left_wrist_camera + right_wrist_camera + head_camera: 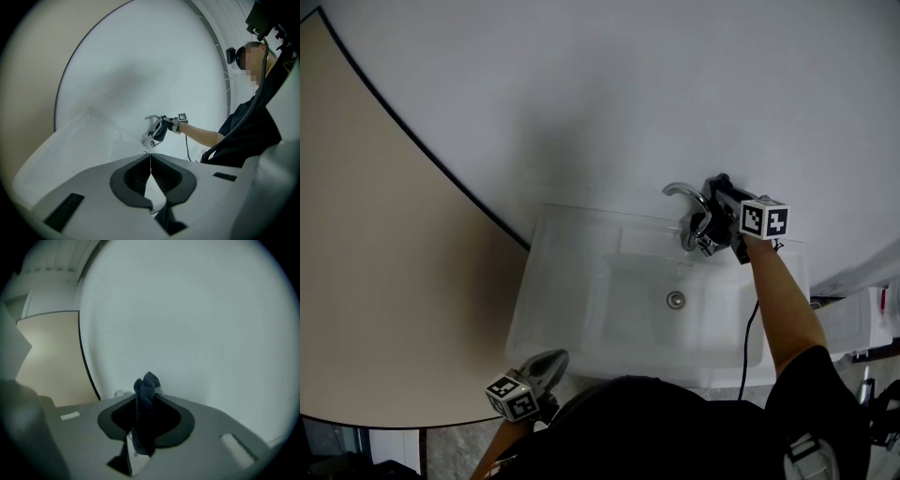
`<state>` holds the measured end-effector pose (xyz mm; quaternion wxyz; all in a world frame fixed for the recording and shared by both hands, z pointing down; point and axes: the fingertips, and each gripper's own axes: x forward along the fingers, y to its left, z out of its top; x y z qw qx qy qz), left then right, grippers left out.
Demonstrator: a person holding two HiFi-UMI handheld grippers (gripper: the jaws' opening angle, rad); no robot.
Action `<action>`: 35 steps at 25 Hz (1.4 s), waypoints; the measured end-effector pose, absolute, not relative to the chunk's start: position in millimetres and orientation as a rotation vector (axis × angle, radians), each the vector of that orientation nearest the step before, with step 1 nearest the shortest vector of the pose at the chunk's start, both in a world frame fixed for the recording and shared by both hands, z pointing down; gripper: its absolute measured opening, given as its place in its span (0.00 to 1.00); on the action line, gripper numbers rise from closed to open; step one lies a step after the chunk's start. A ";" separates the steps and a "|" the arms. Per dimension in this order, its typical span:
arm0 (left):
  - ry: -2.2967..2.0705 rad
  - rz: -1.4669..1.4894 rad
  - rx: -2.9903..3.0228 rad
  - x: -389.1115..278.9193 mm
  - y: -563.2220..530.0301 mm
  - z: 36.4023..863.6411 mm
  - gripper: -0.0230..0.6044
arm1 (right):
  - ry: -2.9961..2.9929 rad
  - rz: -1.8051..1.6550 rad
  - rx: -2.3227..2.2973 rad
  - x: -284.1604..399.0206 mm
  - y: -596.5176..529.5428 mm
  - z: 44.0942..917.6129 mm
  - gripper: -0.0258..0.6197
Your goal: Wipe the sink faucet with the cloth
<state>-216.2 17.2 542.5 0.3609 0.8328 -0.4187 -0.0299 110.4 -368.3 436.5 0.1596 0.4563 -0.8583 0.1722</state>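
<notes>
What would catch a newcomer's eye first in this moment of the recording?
The right gripper, shut on a dark cloth, is up beside the curved chrome faucet at the back of the white sink. Next comes the left gripper, shut and empty, held low by the sink's front left corner, away from the work.

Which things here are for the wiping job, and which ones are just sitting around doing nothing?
For the job:
- faucet
- dark blue cloth
- right tool, shut on the cloth, up by the faucet

Just there:
- left tool, shut and empty, near the sink's front corner
- sink
- drain
- black cable
</notes>
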 end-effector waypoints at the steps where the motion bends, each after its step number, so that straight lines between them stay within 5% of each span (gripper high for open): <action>1: -1.077 -0.071 2.145 -215.5 17.4 543.0 0.04 | -2.466 0.620 1.260 110.1 -374.3 444.9 0.16; 7: -1.079 -0.062 2.134 -213.4 20.5 543.2 0.04 | -2.548 1.082 0.934 63.1 -387.4 449.2 0.16; 17: -1.061 -0.055 2.117 -208.4 21.1 549.2 0.04 | -2.293 1.151 0.638 26.7 -377.3 456.6 0.14; 28: -1.058 -0.045 2.140 -206.7 15.9 541.9 0.04 | -1.738 0.364 0.189 -10.8 -284.4 490.5 0.14; 35: -1.088 -0.051 2.132 -216.3 18.1 543.4 0.04 | -1.371 -0.299 0.127 45.3 -237.0 519.3 0.14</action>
